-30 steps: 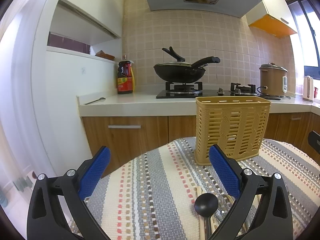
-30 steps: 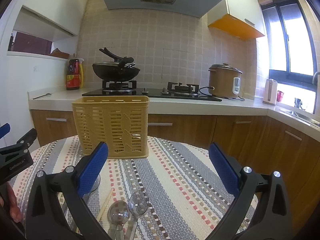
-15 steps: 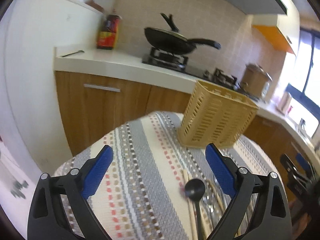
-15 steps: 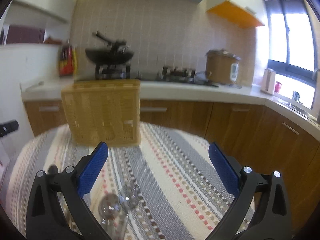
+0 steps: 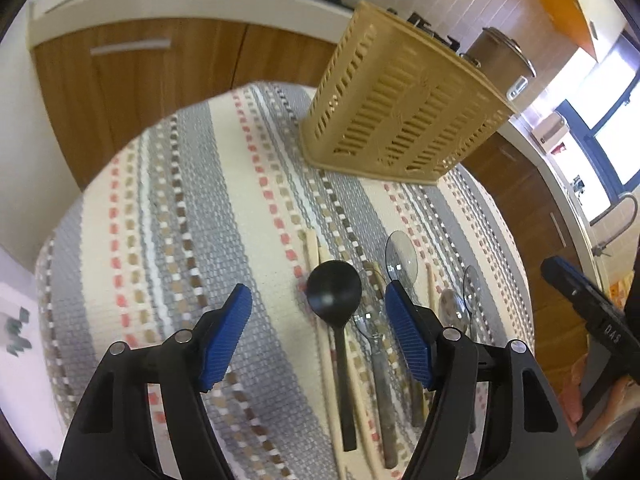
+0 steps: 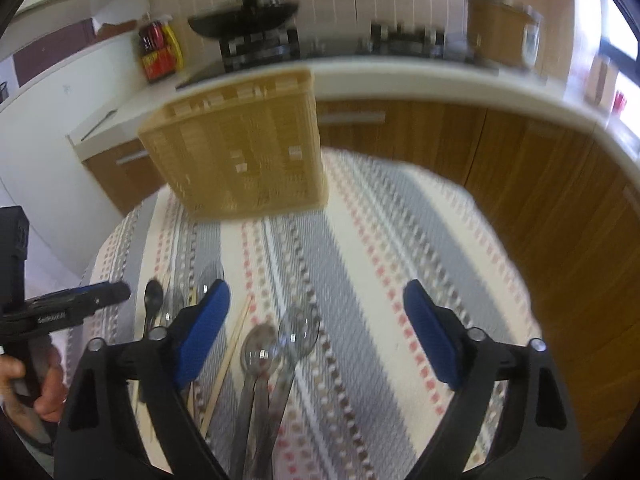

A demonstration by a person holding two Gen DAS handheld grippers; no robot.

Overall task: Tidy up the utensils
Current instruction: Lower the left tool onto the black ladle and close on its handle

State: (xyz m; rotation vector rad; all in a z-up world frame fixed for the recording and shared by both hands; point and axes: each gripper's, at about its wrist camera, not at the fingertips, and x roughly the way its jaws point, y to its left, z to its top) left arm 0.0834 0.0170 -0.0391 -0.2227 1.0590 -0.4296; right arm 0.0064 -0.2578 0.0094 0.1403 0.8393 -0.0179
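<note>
A tan slotted utensil basket (image 5: 404,108) stands at the far side of a round table with a striped cloth (image 5: 192,208); it also shows in the right wrist view (image 6: 240,156). Utensils lie side by side near the front: a black spoon (image 5: 335,300), chopsticks (image 5: 316,280), and metal spoons (image 6: 276,344). My left gripper (image 5: 318,310) is open and empty, just above the black spoon's bowl. My right gripper (image 6: 316,308) is open and empty above two metal spoons.
Wooden cabinets and a white counter (image 6: 400,80) curve behind the table, with a wok on a stove (image 6: 248,24), a sauce bottle (image 6: 158,54) and a rice cooker (image 6: 500,24). The left gripper shows at the left in the right wrist view (image 6: 76,304).
Both grippers have tilted down from looking across the kitchen to looking at the table. The left has come over the black spoon, the right over the metal spoons. Both stay open.
</note>
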